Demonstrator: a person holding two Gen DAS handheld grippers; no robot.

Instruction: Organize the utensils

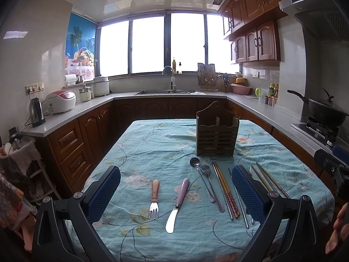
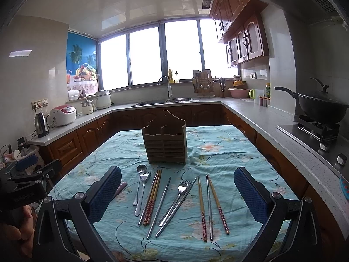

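Note:
A wooden utensil holder stands upright at the table's far middle. In front of it lie a wood-handled fork, a purple-handled butter knife, a steel spoon, a steel fork, a second steel fork and several chopsticks, some wooden with red patterned ends, some metal. My left gripper hangs open above the fork and knife. My right gripper hangs open above the chopsticks, holding nothing.
The table wears a teal floral cloth. Counters wrap the room, with a kettle, a rice cooker, a sink and a wok on a stove. A hand shows at the lower right edge.

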